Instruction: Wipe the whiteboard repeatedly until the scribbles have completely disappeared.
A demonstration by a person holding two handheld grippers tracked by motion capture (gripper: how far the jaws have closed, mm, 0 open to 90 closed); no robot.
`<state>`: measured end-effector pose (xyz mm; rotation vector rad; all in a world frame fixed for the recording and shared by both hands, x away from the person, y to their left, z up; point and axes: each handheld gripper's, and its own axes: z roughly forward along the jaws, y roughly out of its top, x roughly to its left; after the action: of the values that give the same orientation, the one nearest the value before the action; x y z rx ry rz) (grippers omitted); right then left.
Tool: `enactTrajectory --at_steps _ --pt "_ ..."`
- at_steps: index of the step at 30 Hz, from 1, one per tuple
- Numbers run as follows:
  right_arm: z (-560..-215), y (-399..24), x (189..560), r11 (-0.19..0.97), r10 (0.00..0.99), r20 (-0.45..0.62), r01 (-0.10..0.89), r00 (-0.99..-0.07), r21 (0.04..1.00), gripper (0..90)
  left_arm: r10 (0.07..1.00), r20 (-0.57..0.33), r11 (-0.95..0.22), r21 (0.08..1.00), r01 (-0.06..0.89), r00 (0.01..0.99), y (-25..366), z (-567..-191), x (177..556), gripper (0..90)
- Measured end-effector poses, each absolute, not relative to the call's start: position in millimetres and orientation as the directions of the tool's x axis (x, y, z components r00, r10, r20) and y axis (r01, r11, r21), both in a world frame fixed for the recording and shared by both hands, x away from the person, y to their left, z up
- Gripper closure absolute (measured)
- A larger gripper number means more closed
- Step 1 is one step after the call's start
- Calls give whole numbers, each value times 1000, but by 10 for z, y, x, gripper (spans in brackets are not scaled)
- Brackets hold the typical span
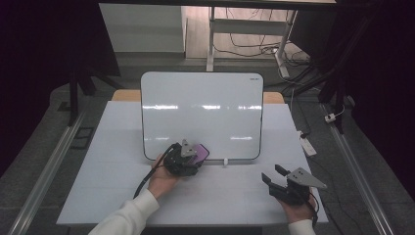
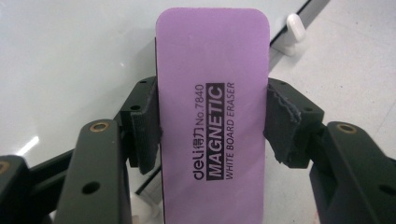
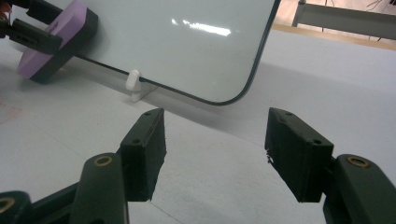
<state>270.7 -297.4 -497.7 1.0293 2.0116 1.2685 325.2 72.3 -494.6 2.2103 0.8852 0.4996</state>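
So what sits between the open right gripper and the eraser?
Bare white table, plus the whiteboard's small white clip standing off that line. The right gripper view shows it, beyond the right gripper; the eraser is farther left.

White table (image 1: 117, 186) sitting on grey floor (image 1: 44, 142), wooden edge (image 1: 126, 95) showing at its far side. Metal rails (image 1: 46, 169) running along floor on both sides of table. Dark curtains (image 1: 44, 44) hanging left and right, room lying dim at sides. Pale desk frame (image 1: 247, 27) standing behind on light wooden floor, black cables (image 1: 254, 49) trailing beneath. White power strip (image 1: 308, 145) lying on floor just right of table. Overhead lights reflecting as bright streaks.
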Motion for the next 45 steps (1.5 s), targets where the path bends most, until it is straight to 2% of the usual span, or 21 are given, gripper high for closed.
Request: enactTrajectory --at_steps 12,21,29,45 --pt "-4975 -2948 2696 269 821 -48 312 -569 911 375 743 24 -425 789 444 669 977 -4753 3171 418" --pt "-4976 -2906 2688 280 806 -51 304 -590 911 375 747 -33 -348 832 432 664 1238 -4634 2971 418" --pt "-4979 -2831 2670 295 788 -53 300 -614 907 375 751 -75 -302 844 443 656 1419 -4628 2886 417" --pt "-4972 -2636 2619 316 746 -53 282 -664 906 375 731 -158 -222 865 450 664 1465 -4574 2823 417"
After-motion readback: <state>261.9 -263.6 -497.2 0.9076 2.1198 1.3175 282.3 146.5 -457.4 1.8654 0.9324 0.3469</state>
